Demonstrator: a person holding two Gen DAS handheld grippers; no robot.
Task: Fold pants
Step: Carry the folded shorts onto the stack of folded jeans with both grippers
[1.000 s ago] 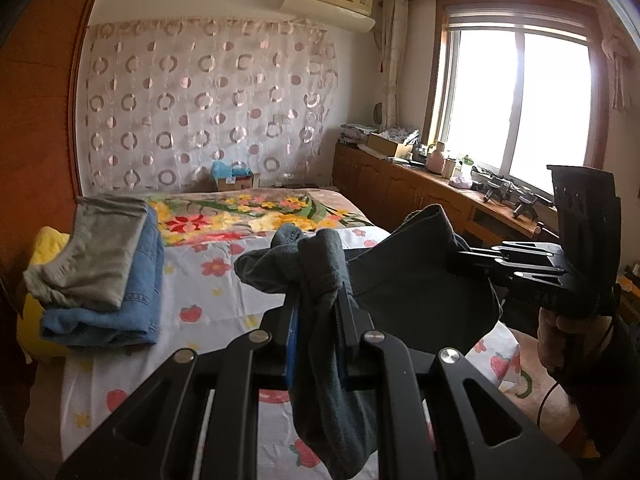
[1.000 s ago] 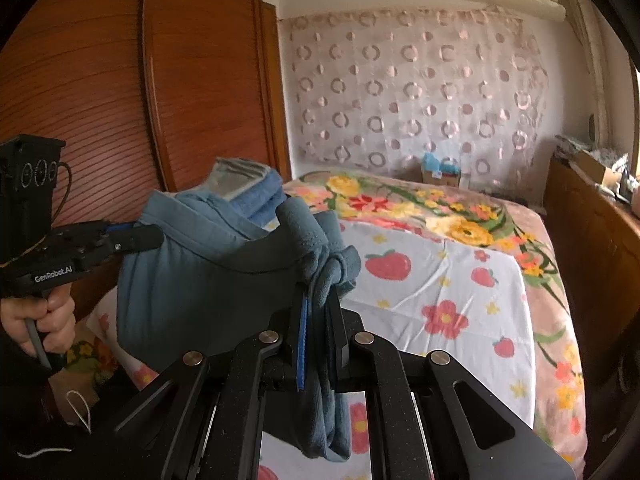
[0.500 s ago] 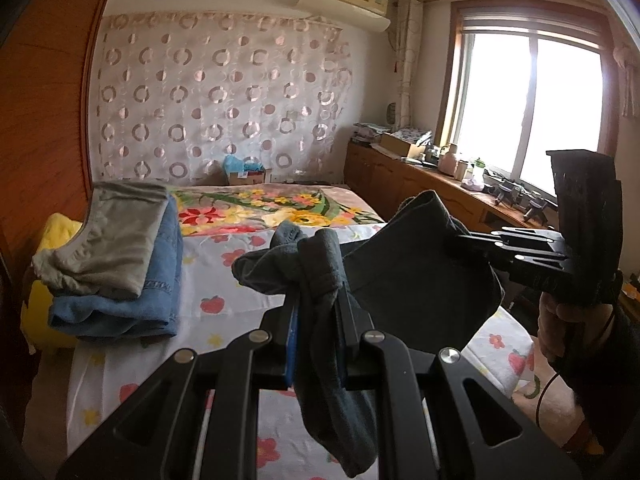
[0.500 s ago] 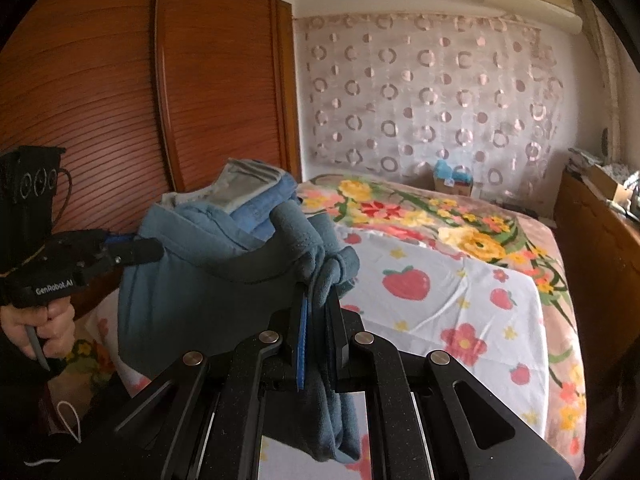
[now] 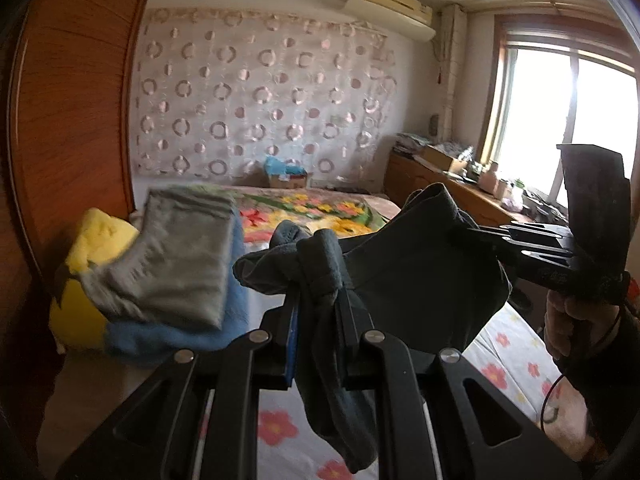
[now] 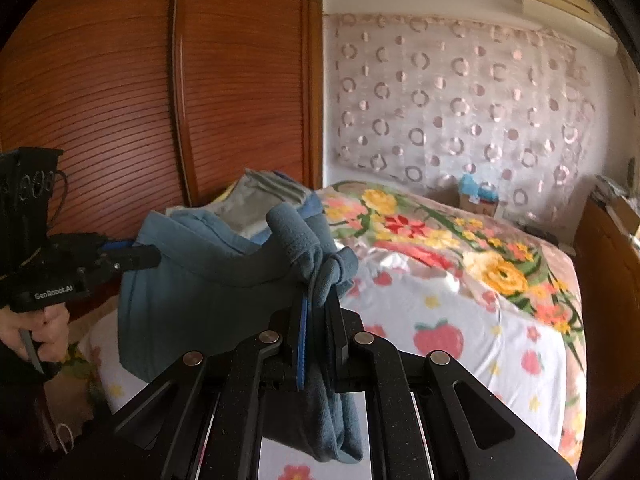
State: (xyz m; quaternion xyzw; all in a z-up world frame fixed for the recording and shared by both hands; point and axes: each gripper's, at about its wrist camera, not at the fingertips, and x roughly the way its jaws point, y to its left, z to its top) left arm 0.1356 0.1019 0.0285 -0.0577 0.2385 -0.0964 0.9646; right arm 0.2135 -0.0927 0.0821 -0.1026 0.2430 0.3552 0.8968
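Item: dark blue fleece pants, folded into a compact bundle and held in the air between the two tools, above the near end of the bed. Left gripper: jaws drawn narrow, pinching a bunched corner of the pants right at its tips, with a tail of cloth hanging down through the fingers. Right gripper: likewise narrow and clamped on the opposite bunched corner, cloth trailing below the tips. Orientation: the held edge, the bundle's long axis, runs straight from one tool to the other, roughly level, with the body of the cloth sagging beneath it. Destination, judged: the pile of folded clothes, a grey garment on top of blue denim, with a yellow cushion behind it. It lies forward and to the left of the left gripper, and beyond the far end of the bundle as the right gripper sees it, against the wooden wardrobe. Nearer hand: the left, by a clear margin; the right must reach across. Coming move, judged: carry the bundle leftward, keeping the held edge level, and set it onto the pile. Hazard: the hanging tails may drag and undo the fold on landing.
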